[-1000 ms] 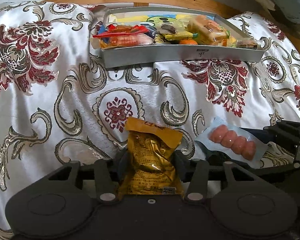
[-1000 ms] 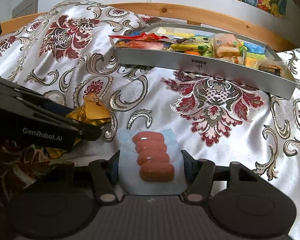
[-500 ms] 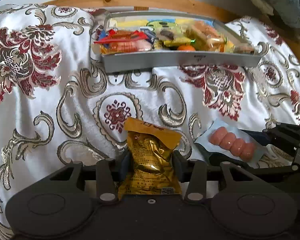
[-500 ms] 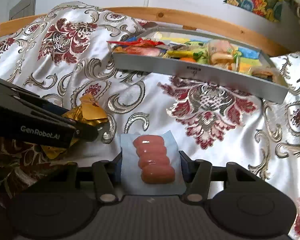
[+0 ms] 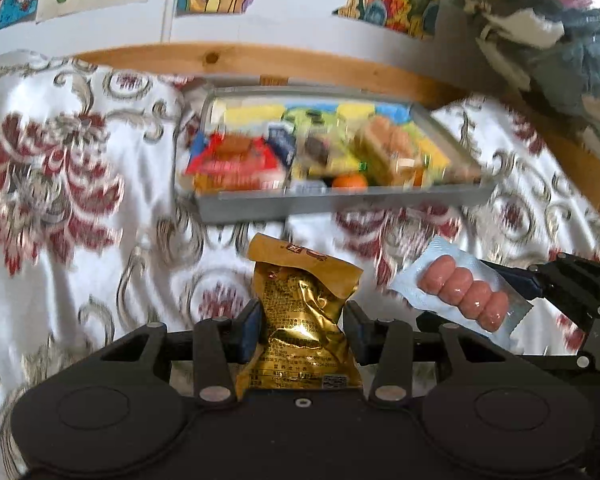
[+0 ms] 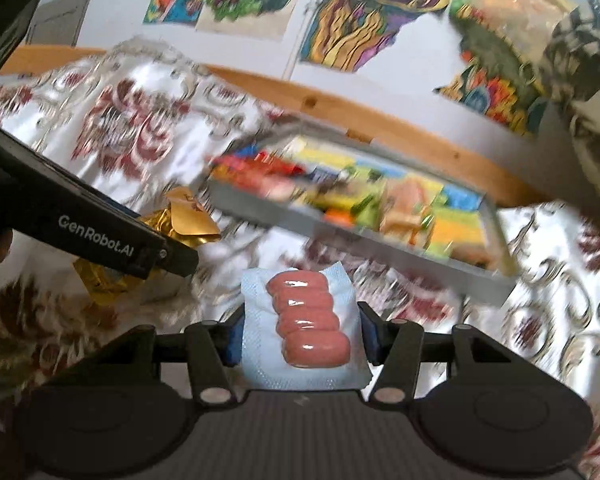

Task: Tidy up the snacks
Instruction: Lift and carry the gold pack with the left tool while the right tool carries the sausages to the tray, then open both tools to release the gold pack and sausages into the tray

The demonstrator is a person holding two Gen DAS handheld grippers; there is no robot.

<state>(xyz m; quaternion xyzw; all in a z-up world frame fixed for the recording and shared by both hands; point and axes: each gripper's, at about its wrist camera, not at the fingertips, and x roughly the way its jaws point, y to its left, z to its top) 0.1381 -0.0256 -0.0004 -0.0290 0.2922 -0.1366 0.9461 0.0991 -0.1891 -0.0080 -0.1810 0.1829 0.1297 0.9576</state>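
Note:
My left gripper (image 5: 302, 328) is shut on a gold foil snack packet (image 5: 300, 312), held upright above the bedspread. My right gripper (image 6: 302, 330) is shut on a clear-blue pack of pink sausages (image 6: 306, 320); that sausage pack (image 5: 460, 294) also shows at the right of the left wrist view. The gold packet (image 6: 180, 220) appears at the left of the right wrist view behind the left gripper's black body. Ahead of both lies a grey tray (image 5: 340, 202) filled with several colourful snacks; the same tray (image 6: 360, 240) sits ahead and to the right in the right wrist view.
A white bedspread (image 5: 80, 240) with red and gold floral patterns covers the surface. A wooden rail (image 5: 260, 64) runs behind the tray, under a wall with colourful drawings (image 6: 360, 20). Dark patterned fabric (image 5: 560, 40) hangs at the upper right.
Both grippers have risen off the bedspread with their packs and tilted up, so the wall now shows. The tray sits lower in both views. The current frames are motion-blurred.

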